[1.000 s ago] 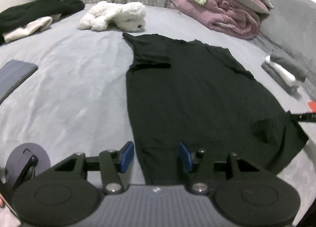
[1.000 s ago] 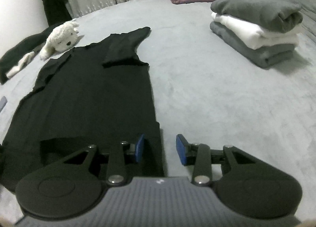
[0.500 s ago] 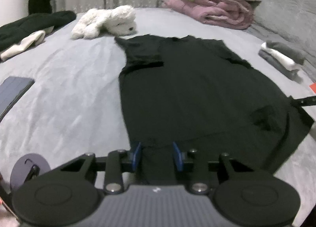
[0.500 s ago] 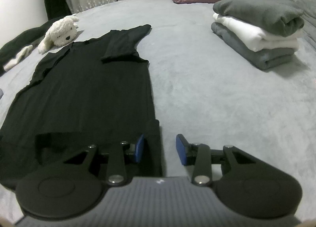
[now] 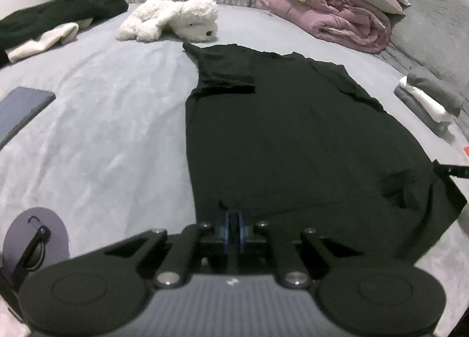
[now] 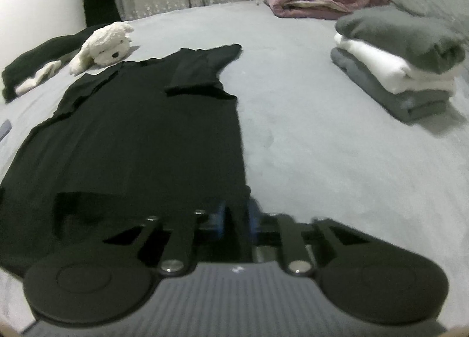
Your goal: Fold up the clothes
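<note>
A black T-shirt (image 5: 293,137) lies flat on the grey bed, sleeves folded in, collar far from me. It also shows in the right wrist view (image 6: 140,137). My left gripper (image 5: 232,221) is shut on the shirt's near left hem corner. My right gripper (image 6: 236,215) is shut on the near right hem corner, with cloth between its blue pads. The hem between the two corners is slightly lifted and creased. The right gripper's tip (image 5: 453,171) shows at the far right of the left wrist view.
A white plush dog (image 5: 173,21) lies beyond the collar. A stack of folded grey and white clothes (image 6: 401,58) sits to the right. Pink rolled bedding (image 5: 337,20) lies at the back right, dark clothes (image 5: 52,18) at the back left, a grey flat object (image 5: 20,108) at left.
Both grippers closed from open onto the shirt's hem corners. The left one moved forward onto the hem first; the right one closed last.
</note>
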Available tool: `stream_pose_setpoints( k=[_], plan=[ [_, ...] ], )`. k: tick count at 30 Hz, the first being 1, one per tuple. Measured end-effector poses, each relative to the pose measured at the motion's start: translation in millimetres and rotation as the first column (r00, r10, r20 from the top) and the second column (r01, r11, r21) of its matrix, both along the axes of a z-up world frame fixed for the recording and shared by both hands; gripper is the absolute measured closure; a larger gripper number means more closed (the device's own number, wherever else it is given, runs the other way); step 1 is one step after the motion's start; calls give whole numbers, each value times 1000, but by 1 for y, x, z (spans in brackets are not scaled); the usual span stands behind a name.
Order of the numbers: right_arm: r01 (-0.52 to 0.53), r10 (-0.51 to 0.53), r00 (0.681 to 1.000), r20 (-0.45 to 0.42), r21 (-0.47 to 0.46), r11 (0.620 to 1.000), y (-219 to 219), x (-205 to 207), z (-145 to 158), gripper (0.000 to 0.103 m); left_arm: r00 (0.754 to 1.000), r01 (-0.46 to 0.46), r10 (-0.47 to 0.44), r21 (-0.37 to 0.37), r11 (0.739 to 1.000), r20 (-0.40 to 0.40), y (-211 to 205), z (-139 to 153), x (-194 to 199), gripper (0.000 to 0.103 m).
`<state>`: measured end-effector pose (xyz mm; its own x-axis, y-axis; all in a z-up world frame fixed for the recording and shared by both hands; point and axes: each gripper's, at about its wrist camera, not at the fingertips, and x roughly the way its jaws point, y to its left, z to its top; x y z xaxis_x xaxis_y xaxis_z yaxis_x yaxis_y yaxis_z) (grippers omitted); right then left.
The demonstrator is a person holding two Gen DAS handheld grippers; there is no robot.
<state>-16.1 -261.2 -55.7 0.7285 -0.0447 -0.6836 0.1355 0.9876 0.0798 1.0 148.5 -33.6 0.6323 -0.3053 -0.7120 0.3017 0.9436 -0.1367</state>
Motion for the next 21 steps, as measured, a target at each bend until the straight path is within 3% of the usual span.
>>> stream_pose_setpoints(
  k=[3, 11, 21],
  plan=[
    [10, -8, 999, 37, -30, 1000, 2, -4, 4, 99, 999, -6, 6, -12, 1000, 36, 2, 4, -5, 98],
    [17, 0, 987, 160, -102, 995, 10, -21, 18, 100, 988, -11, 22, -76, 997, 152, 13, 23, -23, 98],
    [64, 12, 951, 309, -233, 970, 22, -20, 28, 100, 954, -64, 99, -132, 989, 283, 14, 37, -22, 98]
  ],
)
